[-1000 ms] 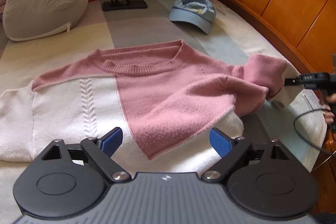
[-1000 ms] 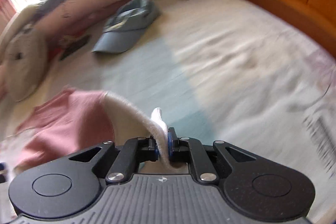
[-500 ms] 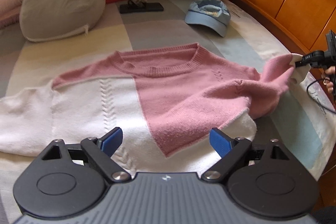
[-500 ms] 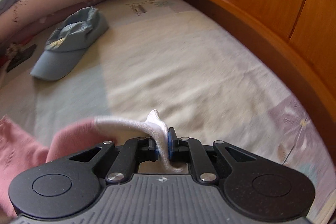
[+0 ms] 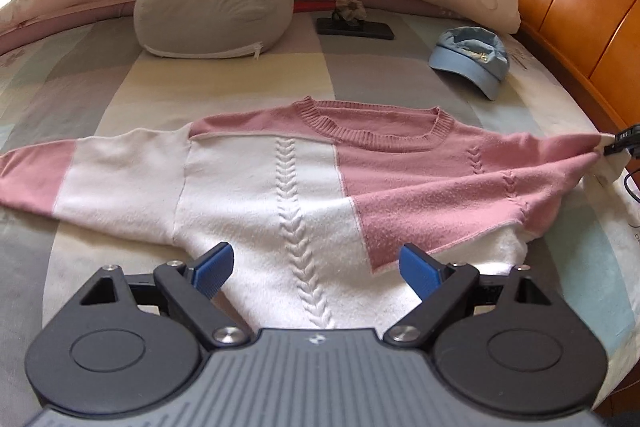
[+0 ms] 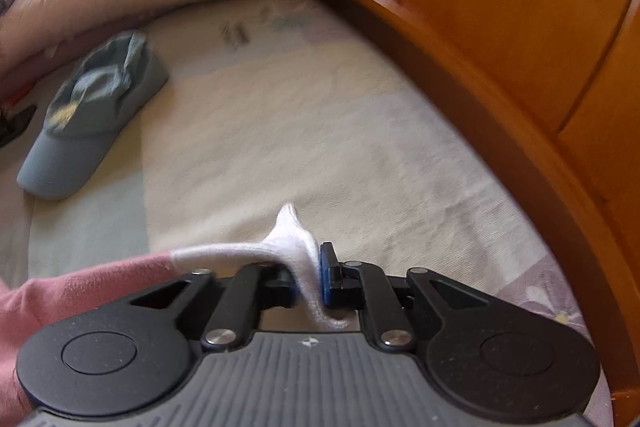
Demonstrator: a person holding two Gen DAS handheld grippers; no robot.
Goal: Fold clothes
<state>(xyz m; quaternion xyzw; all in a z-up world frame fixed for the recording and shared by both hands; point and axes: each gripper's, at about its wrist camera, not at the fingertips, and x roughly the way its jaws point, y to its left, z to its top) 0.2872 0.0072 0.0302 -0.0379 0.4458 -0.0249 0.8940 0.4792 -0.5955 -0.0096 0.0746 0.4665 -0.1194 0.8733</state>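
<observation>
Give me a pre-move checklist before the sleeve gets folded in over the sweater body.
1. Right gripper shut on the white cuff: ok.
2. Right sleeve pulled out straight toward the bed edge: ok.
3. Left gripper open, holding nothing, over the hem: ok.
4. Sweater body flat, front up on the bed sheet: mostly ok; the pink panel near the right armpit is bunched.
5. Left sleeve laid out flat: ok.
6. Blue cap and phone apart from the sweater: ok.
</observation>
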